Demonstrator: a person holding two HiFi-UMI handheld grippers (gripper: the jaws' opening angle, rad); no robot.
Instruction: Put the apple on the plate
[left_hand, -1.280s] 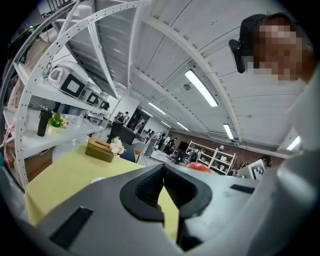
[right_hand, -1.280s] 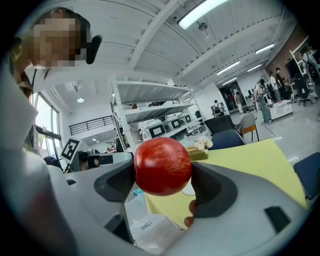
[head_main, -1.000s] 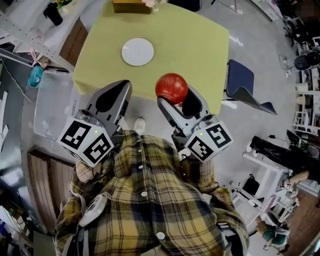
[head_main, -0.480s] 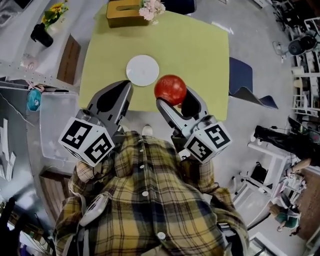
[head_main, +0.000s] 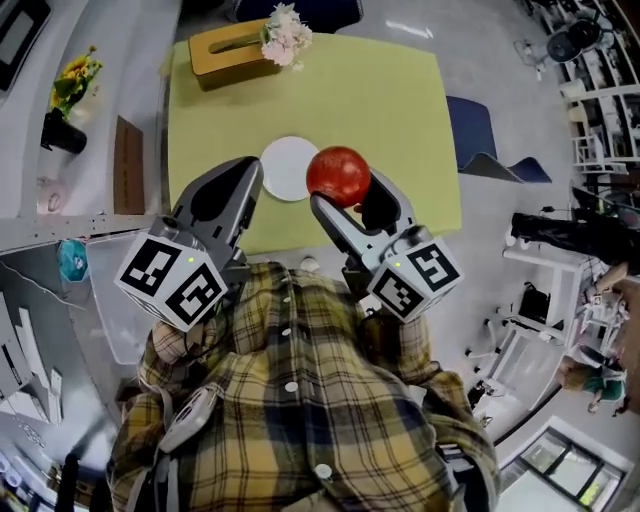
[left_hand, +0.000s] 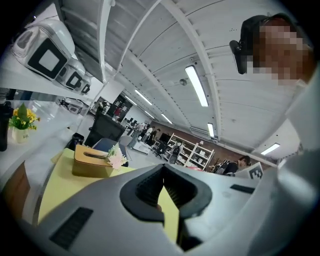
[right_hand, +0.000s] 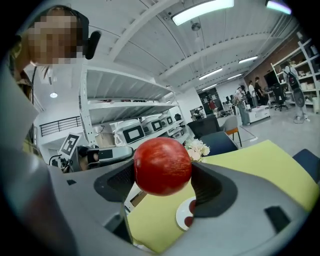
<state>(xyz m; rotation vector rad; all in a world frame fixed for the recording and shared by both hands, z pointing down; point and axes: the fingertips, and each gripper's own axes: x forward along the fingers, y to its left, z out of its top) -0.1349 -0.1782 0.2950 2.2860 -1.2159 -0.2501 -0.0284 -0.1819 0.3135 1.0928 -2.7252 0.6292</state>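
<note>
The apple (head_main: 338, 176) covers part of the plate (head_main: 283, 166).

The person wears a plaid flannel shirt (head_main: 300, 420) in mustard yellow, brown and dark grey, with small white buttons (head_main: 291, 386) running down its front. The left gripper (head_main: 251, 168) and the right gripper (head_main: 350, 190) share one build: smooth grey shells that taper forward, each with a dark oval recess on top. Inside the jaws sit black ribbed pads (left_hand: 150, 187). At the back of each gripper rides a white cube printed with black square markers – one on the left (head_main: 172, 282), one on the right (head_main: 404, 281) – each with a tiny green light.
</note>
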